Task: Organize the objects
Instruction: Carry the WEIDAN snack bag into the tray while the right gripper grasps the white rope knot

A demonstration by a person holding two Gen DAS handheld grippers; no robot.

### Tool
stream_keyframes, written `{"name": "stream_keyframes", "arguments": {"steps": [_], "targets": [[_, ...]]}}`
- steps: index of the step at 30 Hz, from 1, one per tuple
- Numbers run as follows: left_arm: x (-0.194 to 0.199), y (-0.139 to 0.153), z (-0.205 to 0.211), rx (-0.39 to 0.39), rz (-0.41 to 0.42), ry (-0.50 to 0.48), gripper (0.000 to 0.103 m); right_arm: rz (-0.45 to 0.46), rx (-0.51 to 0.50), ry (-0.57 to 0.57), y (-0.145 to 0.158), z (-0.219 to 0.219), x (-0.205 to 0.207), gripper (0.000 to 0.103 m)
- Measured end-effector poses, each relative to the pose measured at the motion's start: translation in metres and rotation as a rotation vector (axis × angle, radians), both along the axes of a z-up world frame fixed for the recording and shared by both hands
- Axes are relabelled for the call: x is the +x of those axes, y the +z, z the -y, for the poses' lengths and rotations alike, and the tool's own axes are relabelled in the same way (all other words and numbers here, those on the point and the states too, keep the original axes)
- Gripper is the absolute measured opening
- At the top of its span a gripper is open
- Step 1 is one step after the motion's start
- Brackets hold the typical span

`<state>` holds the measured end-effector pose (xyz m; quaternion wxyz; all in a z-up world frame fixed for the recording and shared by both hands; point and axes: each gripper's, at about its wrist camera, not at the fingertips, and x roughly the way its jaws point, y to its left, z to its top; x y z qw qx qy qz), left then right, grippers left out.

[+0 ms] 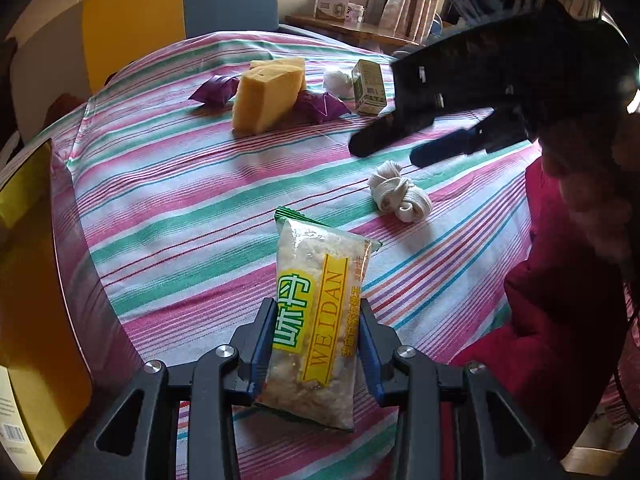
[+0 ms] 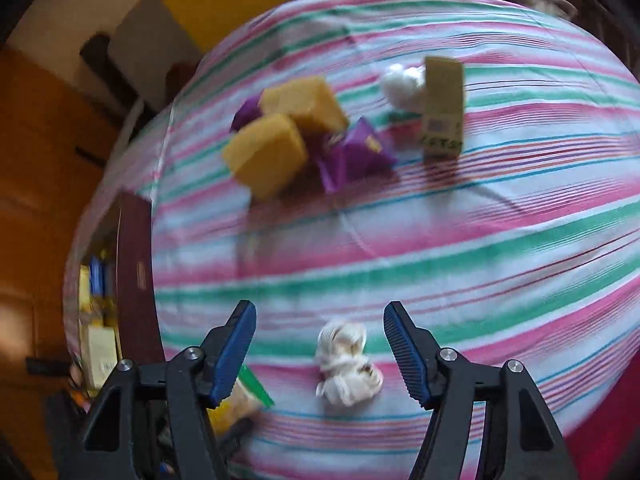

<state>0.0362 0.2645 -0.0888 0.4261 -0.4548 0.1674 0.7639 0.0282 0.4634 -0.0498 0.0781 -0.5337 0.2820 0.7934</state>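
Observation:
My left gripper (image 1: 318, 312) is shut on a clear snack packet (image 1: 316, 320) with a yellow and green label, held above the striped tablecloth (image 1: 180, 200). My right gripper (image 2: 320, 320) is open and hovers over a rolled white sock bundle (image 2: 346, 364), which lies between its fingers; it shows in the left wrist view (image 1: 384, 150) above the same bundle (image 1: 398, 192). The packet's end shows in the right wrist view (image 2: 244, 396) at the lower left.
At the far side lie yellow sponge blocks (image 1: 268, 94), purple wrappers (image 1: 320, 106), a white ball (image 1: 338, 82) and a small green carton (image 1: 368, 88). A yellow box (image 1: 28, 280) stands at the table's left edge. A red sleeve (image 1: 568, 320) is at the right.

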Motion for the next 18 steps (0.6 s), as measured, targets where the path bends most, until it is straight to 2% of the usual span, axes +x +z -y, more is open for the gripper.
{"name": "stream_keyframes", "arguments": {"steps": [3, 5, 7, 13, 18], "targets": [[0.003, 0.005, 0.006, 0.024, 0.018, -0.001, 0.038, 0.101, 0.073, 0.065, -0.012, 0.019, -0.002, 0.067], [0.007, 0.013, 0.011, 0.045, 0.013, -0.009, 0.038, 0.173, 0.129, 0.102, -0.024, 0.026, -0.005, 0.043], [0.010, 0.023, 0.018, 0.076, 0.010, -0.016, 0.038, 0.208, 0.195, 0.135, -0.033, 0.036, -0.010, 0.030], [0.007, 0.060, 0.055, 0.168, -0.001, 0.020, 0.038, 0.135, 0.260, 0.137, -0.035, 0.042, -0.013, 0.028], [-0.033, 0.073, 0.101, 0.203, 0.054, 0.178, 0.038, 0.130, 0.299, 0.158, -0.037, 0.048, -0.015, 0.028]]}}
